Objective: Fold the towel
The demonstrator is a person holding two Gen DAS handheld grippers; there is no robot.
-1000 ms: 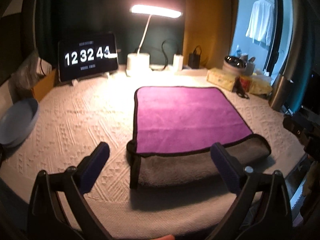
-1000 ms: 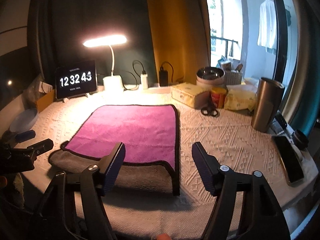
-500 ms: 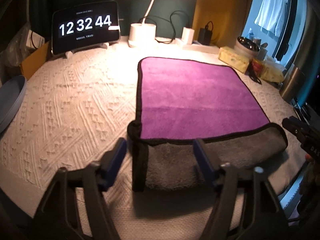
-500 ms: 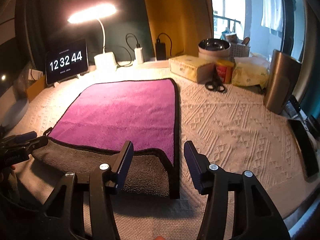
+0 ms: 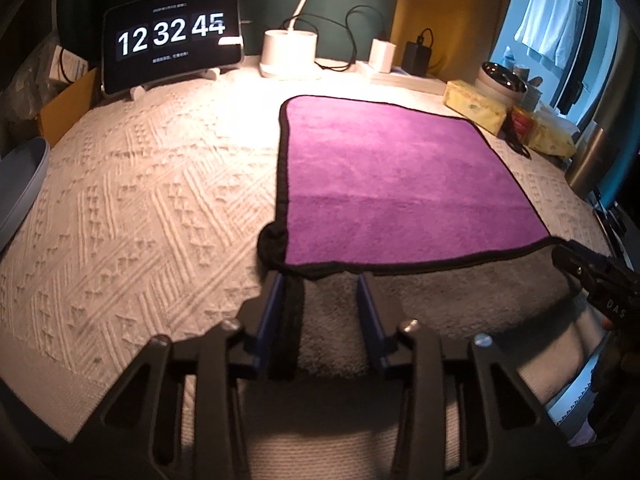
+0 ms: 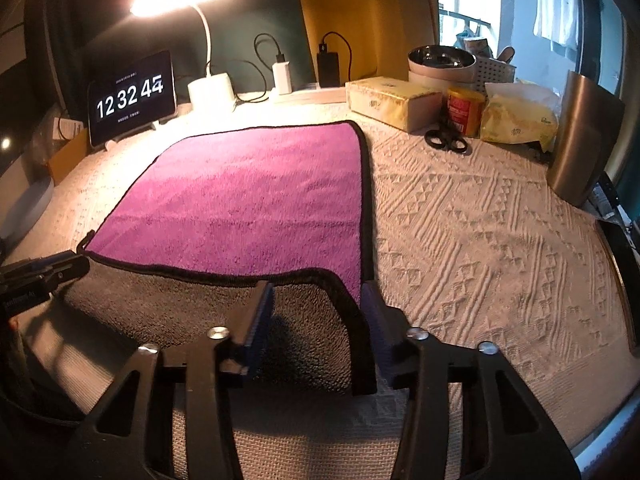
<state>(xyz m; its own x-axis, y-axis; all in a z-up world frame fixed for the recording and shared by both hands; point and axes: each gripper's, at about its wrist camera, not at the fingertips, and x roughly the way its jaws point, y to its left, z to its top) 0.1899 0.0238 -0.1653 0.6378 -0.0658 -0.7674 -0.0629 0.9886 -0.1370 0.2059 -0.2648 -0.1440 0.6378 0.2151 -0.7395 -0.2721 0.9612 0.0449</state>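
Observation:
A purple towel (image 5: 392, 184) with a black hem and grey underside lies flat on the white textured tablecloth; it also shows in the right wrist view (image 6: 256, 200). Its near edge hangs over the table's front, grey side out. My left gripper (image 5: 320, 300) is open, its blue pads either side of the towel's near left corner. My right gripper (image 6: 318, 308) is open, its pads either side of the near right corner. Each gripper shows at the edge of the other's view.
A clock tablet (image 5: 172, 56), lamp base (image 5: 290, 54) and chargers stand at the back. A tissue box (image 6: 392, 100), scissors (image 6: 446, 140), red can (image 6: 464, 110), bowl and steel cup (image 6: 584, 136) sit on the right. A grey plate (image 5: 20, 184) lies at the left.
Both grippers have moved forward and down to the towel's near corners, and their jaws have narrowed from wide open to a smaller gap around the hanging edge.

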